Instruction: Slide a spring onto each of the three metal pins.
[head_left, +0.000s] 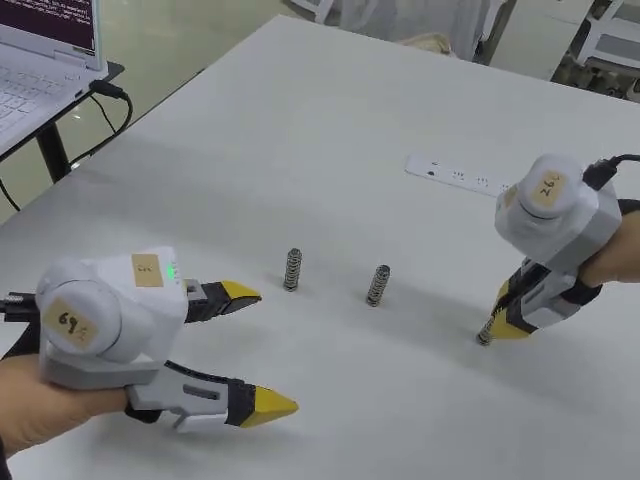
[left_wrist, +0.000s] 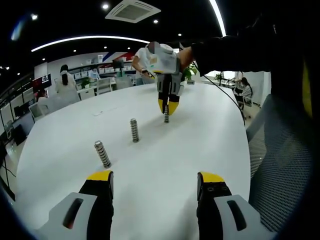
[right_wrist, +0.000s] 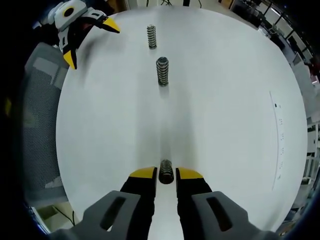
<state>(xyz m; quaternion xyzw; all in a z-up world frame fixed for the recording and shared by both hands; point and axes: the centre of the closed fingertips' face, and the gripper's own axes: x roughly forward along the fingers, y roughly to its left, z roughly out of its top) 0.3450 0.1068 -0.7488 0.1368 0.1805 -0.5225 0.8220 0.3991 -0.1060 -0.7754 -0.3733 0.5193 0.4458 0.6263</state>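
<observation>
Two coil springs stand upright on the white table (head_left: 330, 150): one spring (head_left: 292, 269) on the left and one spring (head_left: 378, 285) in the middle. Whether pins sit inside them cannot be made out. A third spring (head_left: 485, 333) stands at the right, with my right gripper (head_left: 507, 318) shut on it from above. In the right gripper view this spring (right_wrist: 165, 171) fills the narrow gap between the yellow tips of my right gripper (right_wrist: 166, 173). My left gripper (head_left: 258, 348) hovers open near the front left, holding nothing, and in its own view the left gripper (left_wrist: 156, 177) points at the row of springs.
A white power strip (head_left: 455, 175) lies on the table behind the springs. A laptop (head_left: 45, 50) with a black cable (head_left: 110, 95) sits on a side stand at far left. A mesh chair (left_wrist: 280, 165) stands by the table's edge. People stand in the background.
</observation>
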